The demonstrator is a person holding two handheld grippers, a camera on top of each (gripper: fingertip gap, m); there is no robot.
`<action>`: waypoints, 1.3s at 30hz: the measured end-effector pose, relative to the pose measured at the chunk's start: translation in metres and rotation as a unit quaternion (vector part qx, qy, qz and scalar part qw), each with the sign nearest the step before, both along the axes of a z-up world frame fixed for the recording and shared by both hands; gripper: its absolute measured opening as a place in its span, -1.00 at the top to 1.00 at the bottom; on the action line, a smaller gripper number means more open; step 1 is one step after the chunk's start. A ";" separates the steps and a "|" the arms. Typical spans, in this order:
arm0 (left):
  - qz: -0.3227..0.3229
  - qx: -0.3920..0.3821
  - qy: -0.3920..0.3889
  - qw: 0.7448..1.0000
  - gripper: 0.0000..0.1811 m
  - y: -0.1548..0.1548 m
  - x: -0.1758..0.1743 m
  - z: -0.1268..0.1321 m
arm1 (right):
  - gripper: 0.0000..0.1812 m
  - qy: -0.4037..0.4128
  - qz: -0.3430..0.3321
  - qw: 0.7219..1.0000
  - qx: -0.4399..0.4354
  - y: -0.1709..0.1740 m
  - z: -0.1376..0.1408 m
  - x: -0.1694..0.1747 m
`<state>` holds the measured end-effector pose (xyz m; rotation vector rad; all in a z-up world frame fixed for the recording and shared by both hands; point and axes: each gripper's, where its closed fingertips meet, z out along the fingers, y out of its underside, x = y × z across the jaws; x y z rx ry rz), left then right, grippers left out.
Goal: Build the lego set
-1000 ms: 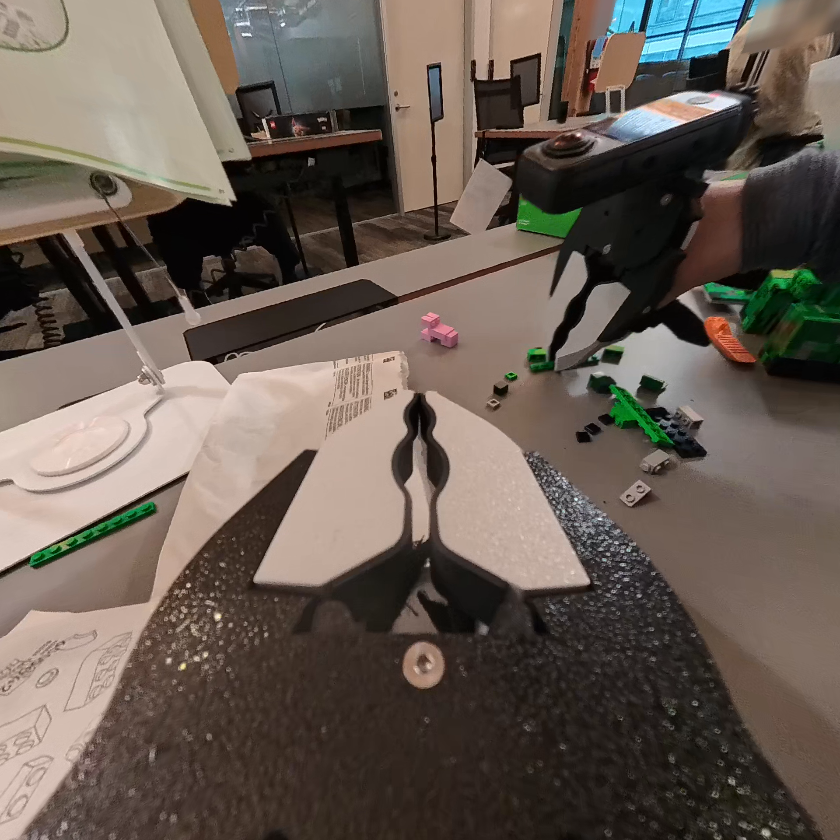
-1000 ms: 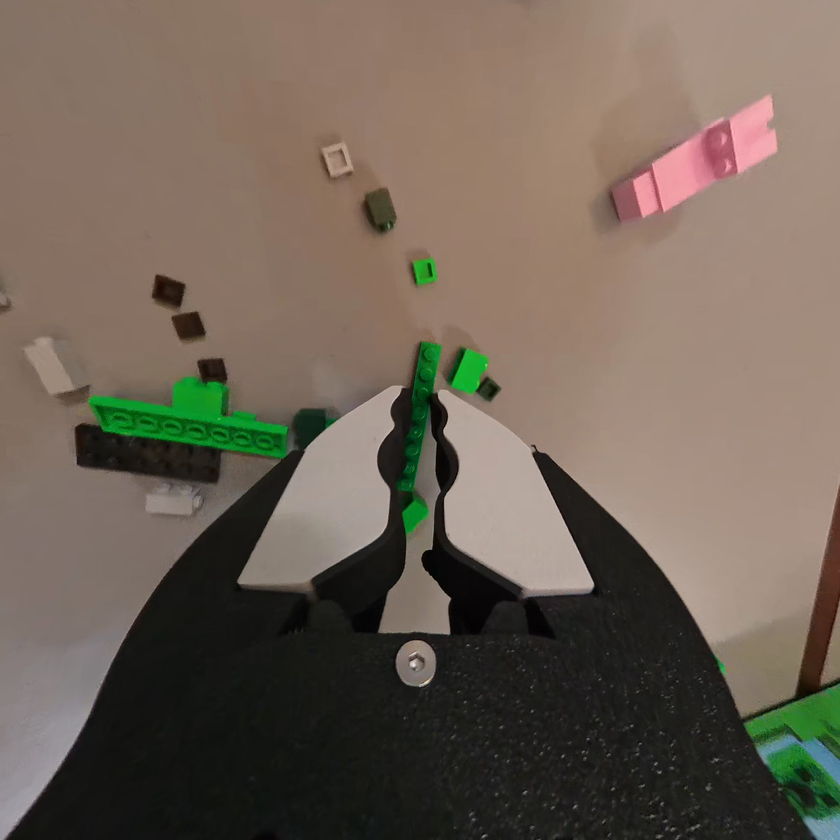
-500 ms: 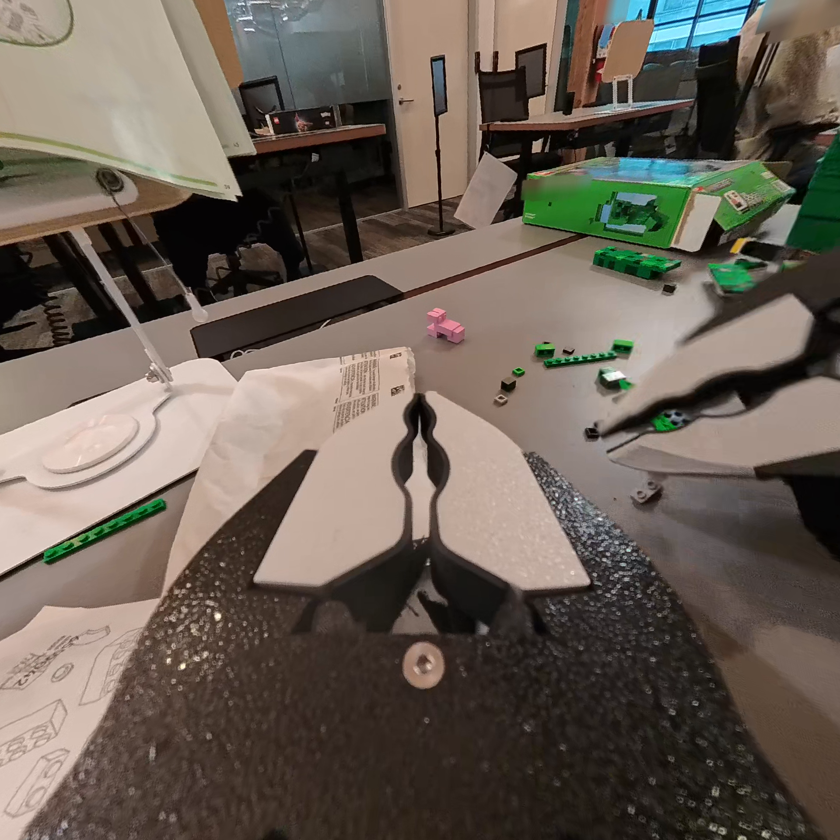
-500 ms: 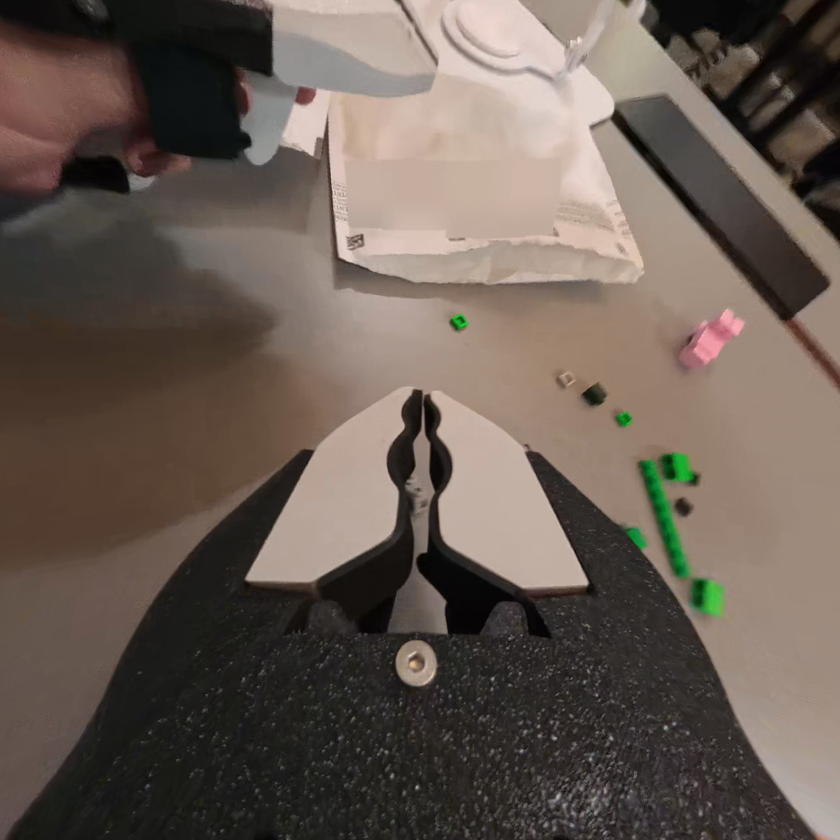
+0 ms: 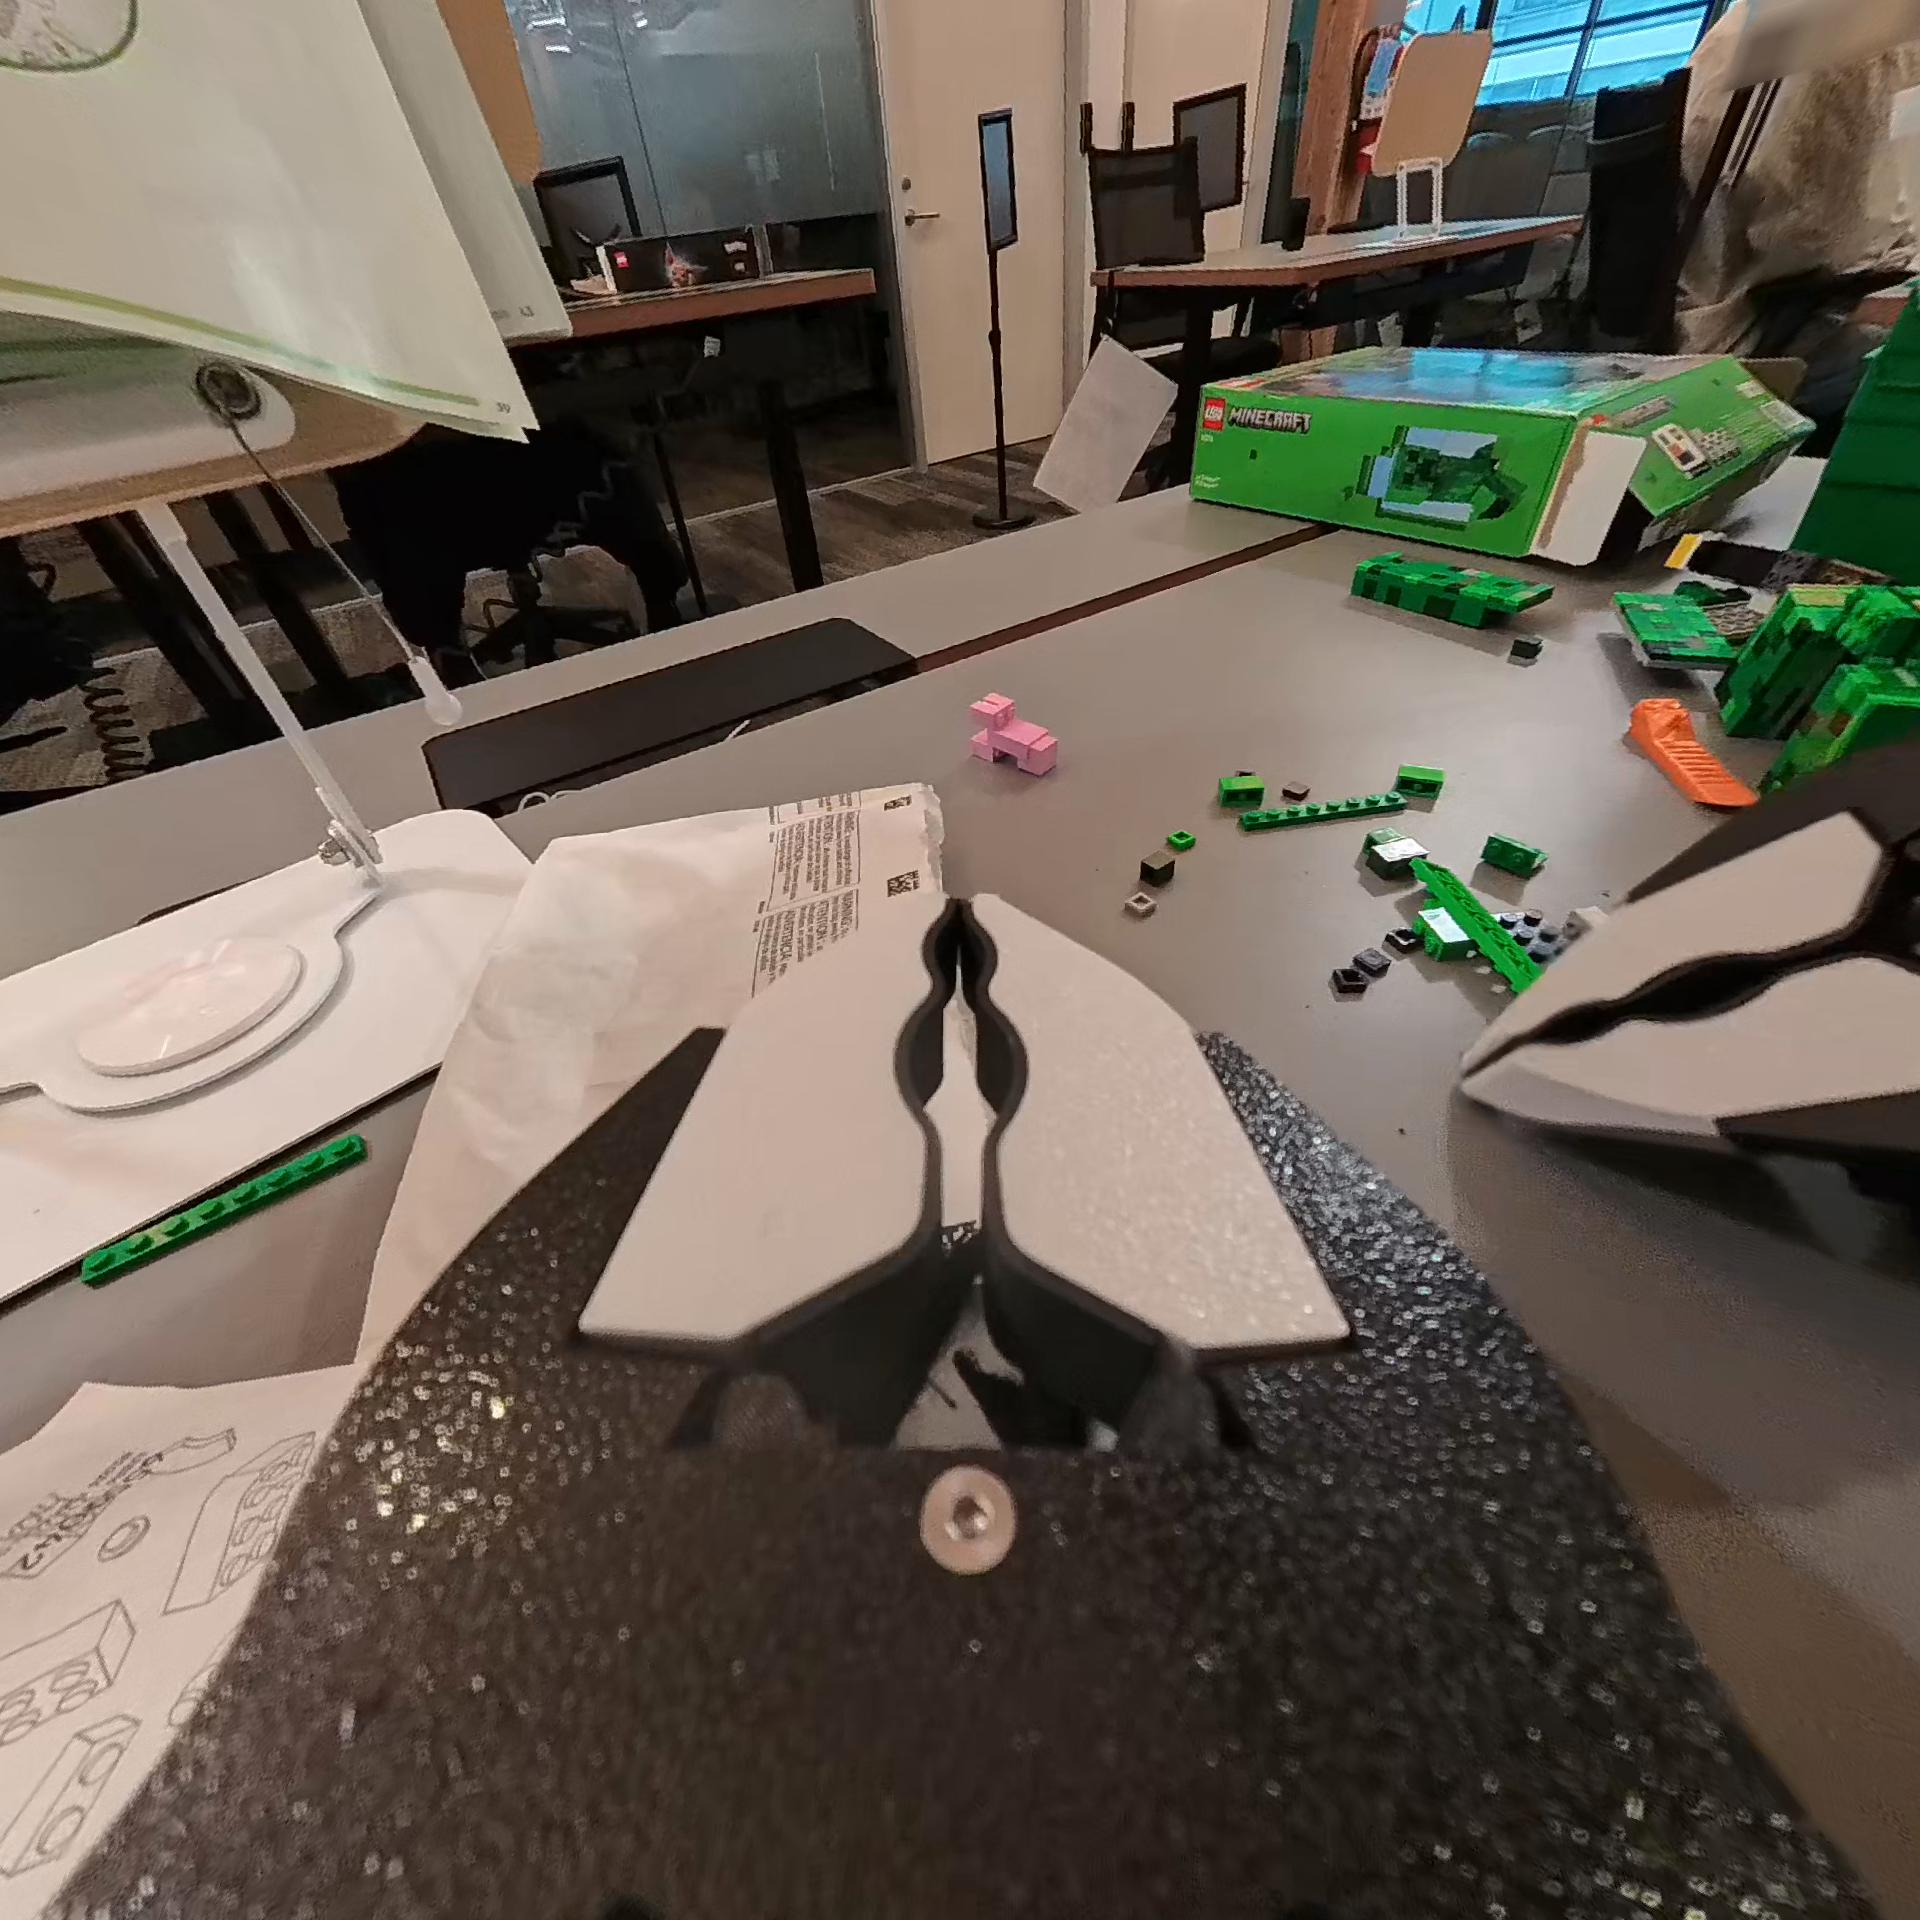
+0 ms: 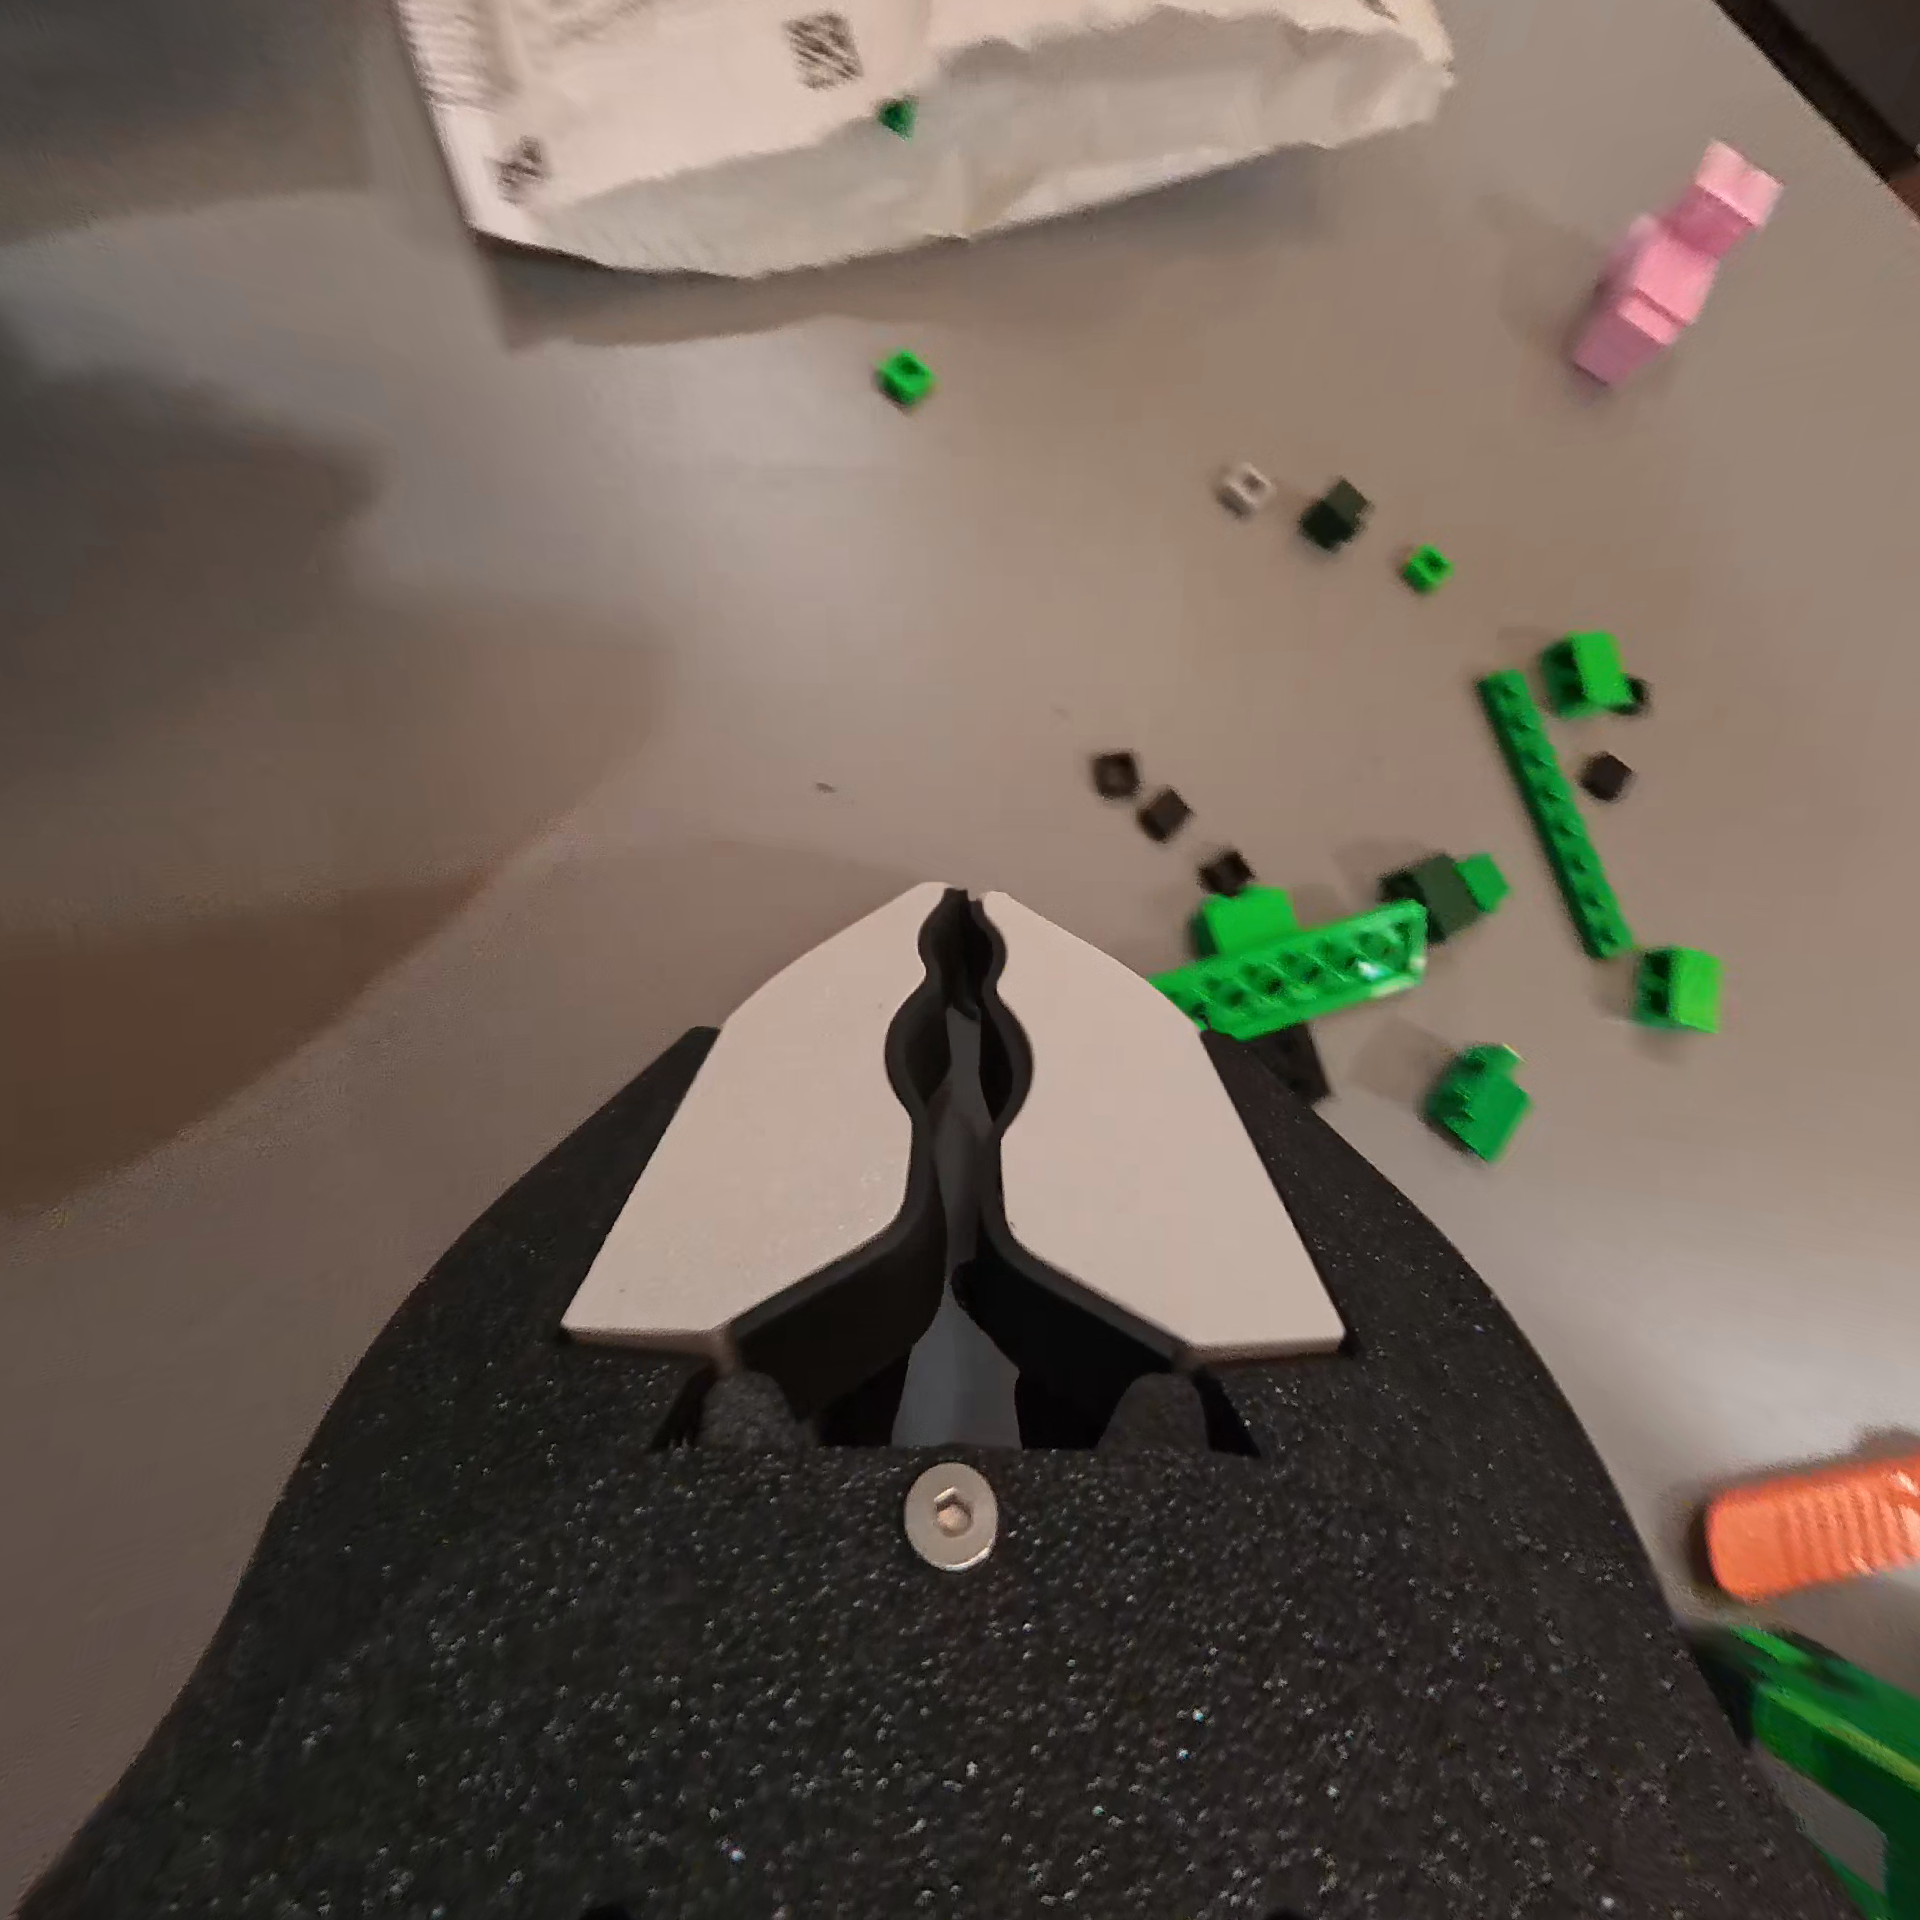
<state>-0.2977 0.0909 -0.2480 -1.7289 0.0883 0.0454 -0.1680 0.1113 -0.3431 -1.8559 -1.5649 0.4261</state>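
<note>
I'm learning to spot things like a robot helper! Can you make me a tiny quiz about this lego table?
1. True or false: the pink lego pig stands on the grey table.
2. The brick separator is which colour? A blue, B orange, C white.
3. Fill in: the right gripper has its jaws ____.

Key: 1 true. 2 B. 3 shut, with no brick visibly between them.
</note>
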 end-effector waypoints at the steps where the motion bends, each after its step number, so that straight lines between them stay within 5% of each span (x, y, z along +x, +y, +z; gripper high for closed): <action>1: 0.000 0.000 -0.001 1.000 1.00 0.000 0.000 0.000 | 1.00 -0.002 -0.014 1.000 0.003 0.009 0.000 0.006; 7: -0.003 -0.001 -0.001 1.000 1.00 0.000 0.002 0.000 | 1.00 -0.010 -0.109 0.994 0.027 0.064 0.001 0.046; 11: -0.007 0.000 0.000 1.000 1.00 0.000 0.004 0.000 | 1.00 0.060 -0.074 0.995 0.017 0.044 0.020 0.013; 19: -0.004 0.000 0.000 1.000 1.00 0.000 0.002 0.000 | 1.00 -0.002 -0.040 0.999 -0.007 0.035 0.003 -0.018; 29: -0.006 -0.001 -0.003 1.000 1.00 0.000 0.003 0.000 | 1.00 -0.030 -0.146 0.988 0.027 0.094 0.005 0.043; 33: -0.009 -0.003 0.003 1.000 1.00 0.001 0.006 -0.001 | 1.00 0.047 -0.115 0.990 0.062 0.073 0.028 0.032; 39: -0.012 -0.002 -0.003 1.000 1.00 0.001 0.007 -0.001 | 1.00 0.023 -0.065 0.996 0.054 0.047 0.013 0.028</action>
